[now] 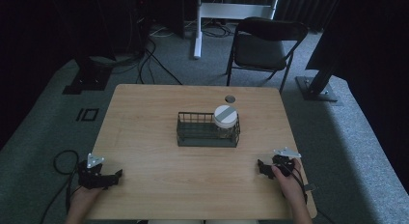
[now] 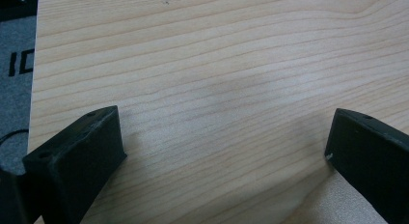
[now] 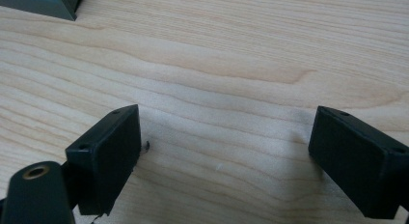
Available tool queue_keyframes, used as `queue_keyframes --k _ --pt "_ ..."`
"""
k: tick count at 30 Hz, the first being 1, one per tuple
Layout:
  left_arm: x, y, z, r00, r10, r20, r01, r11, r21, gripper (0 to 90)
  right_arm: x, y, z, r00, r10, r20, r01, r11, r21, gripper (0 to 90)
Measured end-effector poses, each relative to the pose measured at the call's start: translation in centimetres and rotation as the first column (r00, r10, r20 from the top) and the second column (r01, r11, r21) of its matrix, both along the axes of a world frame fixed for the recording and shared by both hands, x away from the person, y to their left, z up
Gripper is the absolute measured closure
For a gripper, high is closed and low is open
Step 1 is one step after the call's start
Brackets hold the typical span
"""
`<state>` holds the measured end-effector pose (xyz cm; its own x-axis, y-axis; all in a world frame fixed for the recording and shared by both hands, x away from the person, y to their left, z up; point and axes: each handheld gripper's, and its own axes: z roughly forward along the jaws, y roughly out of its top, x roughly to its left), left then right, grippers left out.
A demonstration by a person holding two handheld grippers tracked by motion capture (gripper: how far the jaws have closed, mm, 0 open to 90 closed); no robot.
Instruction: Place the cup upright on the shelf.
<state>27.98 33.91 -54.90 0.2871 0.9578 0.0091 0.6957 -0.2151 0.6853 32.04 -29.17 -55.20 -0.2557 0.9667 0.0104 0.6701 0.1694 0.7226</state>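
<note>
A dark wire basket [image 1: 185,135] stands in the middle of the wooden table [image 1: 144,118]. Inside its right end sits a clear jar with a white lid [image 1: 225,116] crossed by a grey stripe. My left gripper [image 1: 115,175] rests at the table's near left corner, held by a hand, jaws wide apart over bare wood [image 2: 222,137]. My right gripper [image 1: 261,165] rests near the front right edge, also open with nothing between its fingers [image 3: 108,151]. A corner of the basket [image 3: 43,4] shows at the top left of the right gripper view.
A small dark round hole or cap [image 1: 230,98] lies on the table behind the basket. A black folding chair [image 1: 263,45] stands beyond the far edge, with a white stand leg [image 1: 197,26] and cables on the grey carpet.
</note>
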Motion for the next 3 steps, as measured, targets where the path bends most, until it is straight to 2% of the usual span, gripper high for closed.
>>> queue_keyframes --k 3 --pt "0.0 0.0 0.01 1.0 0.001 0.0 -0.001 1.0 0.0 0.2 0.01 0.0 0.01 1.0 0.001 0.0 -0.001 1.0 0.0 11.1"
